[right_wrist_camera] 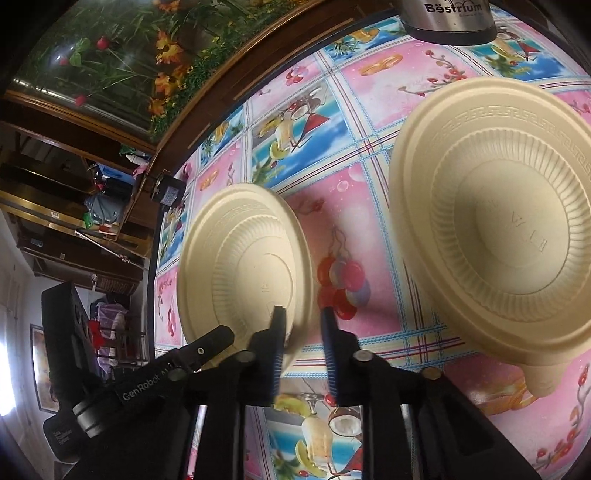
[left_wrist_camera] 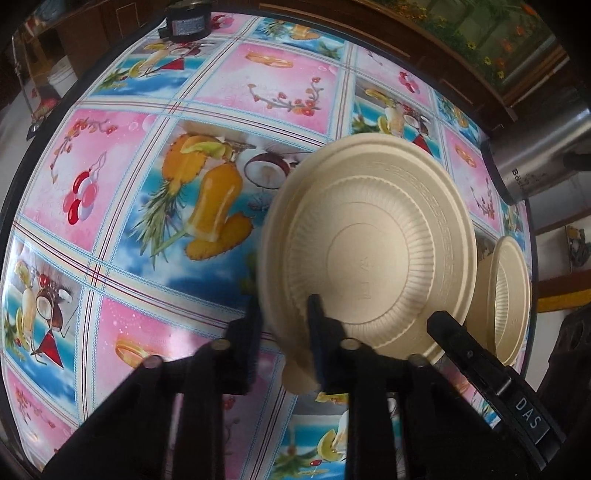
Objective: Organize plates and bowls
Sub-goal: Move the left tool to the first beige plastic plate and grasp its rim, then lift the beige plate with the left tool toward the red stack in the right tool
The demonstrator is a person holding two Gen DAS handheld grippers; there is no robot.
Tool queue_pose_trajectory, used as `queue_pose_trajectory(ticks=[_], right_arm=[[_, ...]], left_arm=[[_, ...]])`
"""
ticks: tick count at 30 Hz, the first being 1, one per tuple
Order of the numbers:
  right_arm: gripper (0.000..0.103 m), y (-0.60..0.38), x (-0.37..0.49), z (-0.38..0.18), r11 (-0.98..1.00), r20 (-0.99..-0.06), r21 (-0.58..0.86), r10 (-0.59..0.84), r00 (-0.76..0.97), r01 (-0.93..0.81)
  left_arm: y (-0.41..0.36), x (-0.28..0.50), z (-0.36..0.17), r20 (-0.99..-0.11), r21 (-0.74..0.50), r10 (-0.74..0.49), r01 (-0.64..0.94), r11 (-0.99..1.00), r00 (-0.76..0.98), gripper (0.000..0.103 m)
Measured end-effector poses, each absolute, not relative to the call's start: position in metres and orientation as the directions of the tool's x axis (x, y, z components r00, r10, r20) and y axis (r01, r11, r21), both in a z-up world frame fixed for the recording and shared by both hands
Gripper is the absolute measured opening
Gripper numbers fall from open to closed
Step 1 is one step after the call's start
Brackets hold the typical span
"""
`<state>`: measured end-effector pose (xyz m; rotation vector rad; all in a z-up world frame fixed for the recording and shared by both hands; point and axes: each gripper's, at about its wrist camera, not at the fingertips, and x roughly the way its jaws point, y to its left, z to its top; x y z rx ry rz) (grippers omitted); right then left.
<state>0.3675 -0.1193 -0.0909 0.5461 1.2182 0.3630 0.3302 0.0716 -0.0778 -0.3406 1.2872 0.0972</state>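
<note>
Left fingers (left_wrist_camera: 255, 325): closed on the near rim of a cream plate (left_wrist_camera: 369, 251) — one finger outside the rim, one inside; the left gripper (left_wrist_camera: 284, 328) has the plate tilted up off the tablecloth.
Right fingers (right_wrist_camera: 277, 332): nearly together, pinching the near rim of the second cream plate (right_wrist_camera: 247, 273), which the right gripper (right_wrist_camera: 303, 332) holds tilted.
Tablecloth (left_wrist_camera: 110, 177): glossy fruit and flower squares, the landmark under both plates.
Plates: side by side above the tablecloth, apart, ribbed undersides facing the cameras; the left-held plate shows at the right of the right wrist view.
Steel flask (right_wrist_camera: 447, 18): at the far edge of the tablecloth — beyond the plates.
Small black cylinder (left_wrist_camera: 183, 24): at another far edge of the tablecloth.
</note>
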Motion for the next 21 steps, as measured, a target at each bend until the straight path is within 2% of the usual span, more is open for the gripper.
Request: queue_pose_trajectory(ticks=[21], right_arm=[[0.011,-0.132,0.290,-0.042,0.811,-0.745,0.580,0.567,0.350,-0.080]], left_arm=[[0.059,0.246,-0.024,-0.932,-0.174,-0.086,-0.224,0.959,0.353,0.016]])
